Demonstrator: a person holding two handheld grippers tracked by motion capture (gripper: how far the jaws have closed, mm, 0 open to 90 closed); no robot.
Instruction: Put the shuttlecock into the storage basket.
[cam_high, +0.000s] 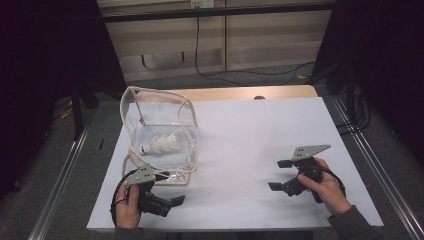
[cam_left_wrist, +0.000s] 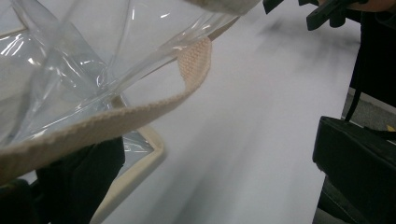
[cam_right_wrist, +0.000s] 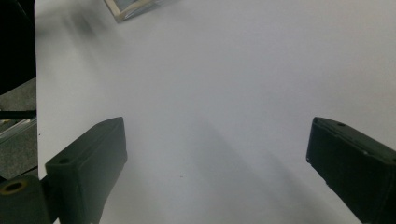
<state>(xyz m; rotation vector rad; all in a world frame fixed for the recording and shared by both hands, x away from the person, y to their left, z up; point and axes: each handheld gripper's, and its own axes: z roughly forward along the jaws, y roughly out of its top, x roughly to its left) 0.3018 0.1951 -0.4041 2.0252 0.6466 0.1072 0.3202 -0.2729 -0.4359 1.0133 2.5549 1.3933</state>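
Observation:
A clear plastic bag (cam_high: 160, 130) with beige trim stands open on the left of the white table (cam_high: 255, 125). White shuttlecocks (cam_high: 162, 145) lie nested inside it. My left gripper (cam_high: 167, 187) sits at the bag's near corner, jaws wide apart. In the left gripper view (cam_left_wrist: 210, 186) a beige strap (cam_left_wrist: 187, 79) and clear plastic (cam_left_wrist: 60, 74) cross in front of its left jaw, and nothing is pinched. My right gripper (cam_high: 280, 175) rests open at the right, pointing left; its view (cam_right_wrist: 217, 172) has bare table between the jaws and a bag corner (cam_right_wrist: 135, 7) far off.
The table's wooden far edge (cam_high: 240, 93) shows beyond the white sheet. Metal frame rails (cam_high: 370, 160) run along both sides, with cables (cam_high: 240, 75) on the floor behind. The other gripper (cam_left_wrist: 327, 9) shows at the top right of the left gripper view.

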